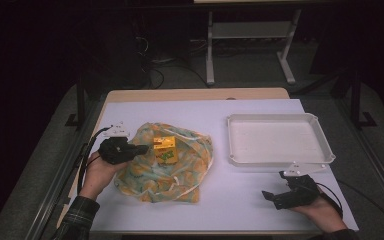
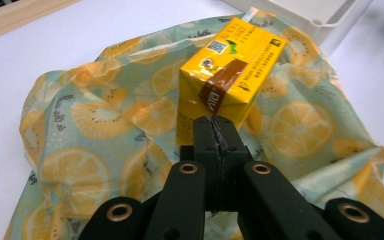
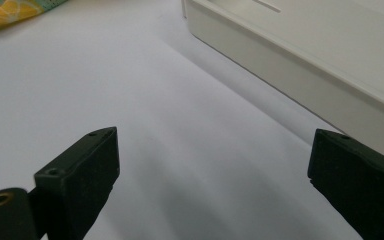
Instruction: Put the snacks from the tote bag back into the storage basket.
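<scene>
Worktop (image 1: 260, 200), white-covered, carries everything. Fruit-print cloth bag (image 1: 167, 162) lies crumpled ahead of the left tongs (image 1: 142, 149). White tray (image 1: 278, 139) sits bare just beyond the right tongs (image 1: 269, 196). Yellow juice carton (image 1: 165, 149) rests on the bag, just past the left tips.

We read the left tongs (image 2: 215, 137) as closed, jaws pressed together at the carton's near foot; whether bag cloth is pinched between them we cannot tell. Right tongs (image 3: 212, 175) stand wide open over bare worktop, holding nothing, tray wall (image 3: 300, 65) beside one jaw.

Risks, as we judge them: a pull by the left tongs could drag the cloth and tip or slide the carton off. Closed tips could also nudge the carton over.

In the way: loose folds around the carton; otherwise the path to the tray looks clear.
</scene>
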The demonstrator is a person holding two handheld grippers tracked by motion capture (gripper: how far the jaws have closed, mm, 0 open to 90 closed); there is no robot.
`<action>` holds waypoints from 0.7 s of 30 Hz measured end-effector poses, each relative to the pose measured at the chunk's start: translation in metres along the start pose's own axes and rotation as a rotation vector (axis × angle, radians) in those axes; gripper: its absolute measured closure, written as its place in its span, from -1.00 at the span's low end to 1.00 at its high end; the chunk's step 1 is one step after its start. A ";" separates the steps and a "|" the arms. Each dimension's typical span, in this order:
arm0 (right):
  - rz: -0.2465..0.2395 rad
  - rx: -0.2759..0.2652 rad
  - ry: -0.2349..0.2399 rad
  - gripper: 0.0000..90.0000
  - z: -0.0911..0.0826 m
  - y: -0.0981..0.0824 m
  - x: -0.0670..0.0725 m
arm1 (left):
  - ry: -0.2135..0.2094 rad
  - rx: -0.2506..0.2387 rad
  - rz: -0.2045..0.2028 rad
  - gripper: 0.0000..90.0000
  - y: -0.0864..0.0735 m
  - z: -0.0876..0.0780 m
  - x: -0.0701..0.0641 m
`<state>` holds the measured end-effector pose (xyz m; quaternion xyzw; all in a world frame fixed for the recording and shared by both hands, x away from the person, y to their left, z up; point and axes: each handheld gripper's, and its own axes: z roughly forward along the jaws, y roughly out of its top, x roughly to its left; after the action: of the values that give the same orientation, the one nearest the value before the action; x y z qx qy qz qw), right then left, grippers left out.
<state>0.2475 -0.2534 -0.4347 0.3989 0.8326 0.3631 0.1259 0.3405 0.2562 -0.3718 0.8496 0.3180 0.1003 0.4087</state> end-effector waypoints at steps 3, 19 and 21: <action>0.001 -0.001 0.001 -0.86 0.000 0.000 0.000 | 0.003 0.001 -0.009 0.99 -0.001 0.004 0.001; -0.001 0.006 0.004 -0.86 0.001 -0.001 -0.001 | -0.013 0.048 0.021 0.99 -0.002 0.019 -0.001; -0.004 0.007 0.004 -0.86 0.001 0.000 -0.001 | -0.015 0.047 0.017 0.99 -0.001 0.019 -0.002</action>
<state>0.2480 -0.2537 -0.4354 0.3969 0.8349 0.3608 0.1238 0.3463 0.2431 -0.3851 0.8624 0.3100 0.0898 0.3900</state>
